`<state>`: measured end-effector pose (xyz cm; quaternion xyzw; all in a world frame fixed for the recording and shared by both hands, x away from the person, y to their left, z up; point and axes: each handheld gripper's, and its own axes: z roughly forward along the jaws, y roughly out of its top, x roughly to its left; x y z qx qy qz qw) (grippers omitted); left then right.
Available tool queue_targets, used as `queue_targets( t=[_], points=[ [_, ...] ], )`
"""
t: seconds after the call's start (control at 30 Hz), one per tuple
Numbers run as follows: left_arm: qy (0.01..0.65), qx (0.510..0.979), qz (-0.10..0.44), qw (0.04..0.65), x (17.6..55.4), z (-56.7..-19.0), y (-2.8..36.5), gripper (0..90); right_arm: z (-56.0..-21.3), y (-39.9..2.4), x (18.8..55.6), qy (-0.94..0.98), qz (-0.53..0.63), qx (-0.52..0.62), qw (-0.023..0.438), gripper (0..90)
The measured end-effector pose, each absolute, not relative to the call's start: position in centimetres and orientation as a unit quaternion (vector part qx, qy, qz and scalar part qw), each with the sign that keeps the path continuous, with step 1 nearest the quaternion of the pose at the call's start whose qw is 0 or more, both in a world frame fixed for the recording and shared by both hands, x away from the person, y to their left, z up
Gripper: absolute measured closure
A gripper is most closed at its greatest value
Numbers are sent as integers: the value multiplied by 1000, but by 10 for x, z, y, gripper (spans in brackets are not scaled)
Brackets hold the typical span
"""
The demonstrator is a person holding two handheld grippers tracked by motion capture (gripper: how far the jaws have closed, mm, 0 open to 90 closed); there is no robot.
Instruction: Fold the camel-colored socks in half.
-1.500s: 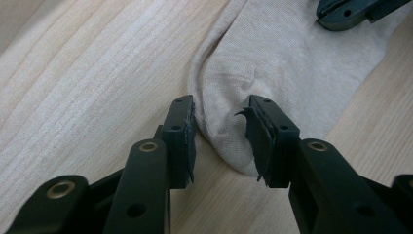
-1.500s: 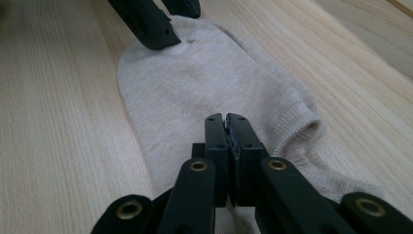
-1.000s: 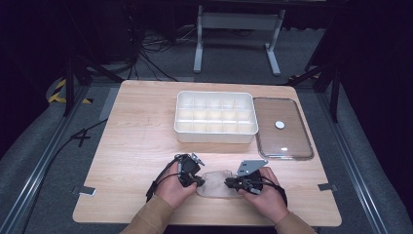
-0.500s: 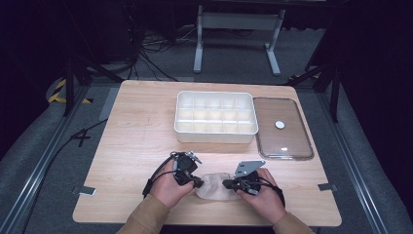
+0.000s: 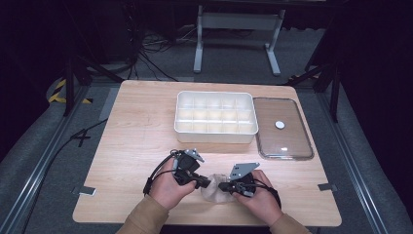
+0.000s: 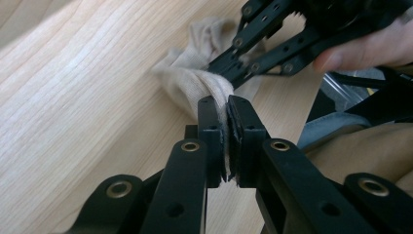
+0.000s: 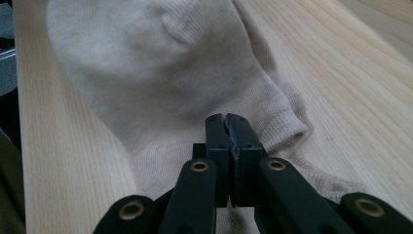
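Pale wood table [image 5: 131, 146] takes up most of the high view. At its far side, a white plastic divided organiser box [image 5: 215, 117], compartments bare as far as I can see. Just to its right, lying flat, a clear rectangular lid with a white knob [image 5: 282, 127].

Near edge, between my hands: a beige knitted sock [image 5: 215, 193], crumpled, partly resting on the wood.

My left gripper [image 6: 227, 117]: jaws clamped on a fold of the sock, fabric pinched between the pads. My right gripper [image 7: 227, 127]: jaws pressed together at the ribbed cuff; a thin layer of knit seems caught there, a shallow bite.

Risks, as I judge them. The right hold sits near the cuff edge; pulling the hands apart could slip it free and drop that end. Both grippers are close together, so a careless turn could knock jaw against jaw. Hard tension might stretch the knit.
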<state>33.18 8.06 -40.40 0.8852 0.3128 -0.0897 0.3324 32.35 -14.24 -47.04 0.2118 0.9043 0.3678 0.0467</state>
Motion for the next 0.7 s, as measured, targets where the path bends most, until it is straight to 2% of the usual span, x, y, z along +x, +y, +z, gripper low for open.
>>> queue_targets(
  t=[0.37,0.6,0.7],
  points=[
    [300,884,-85,349,331,-404,76,853,-471,-125,313,903,378,198,50,851],
    [313,885,-84,335,331,-401,84,854,-455,-147,316,895,378,230,52,845],
    [316,885,-86,332,333,-400,84,853,-444,-169,321,896,354,265,41,848]
  ],
)
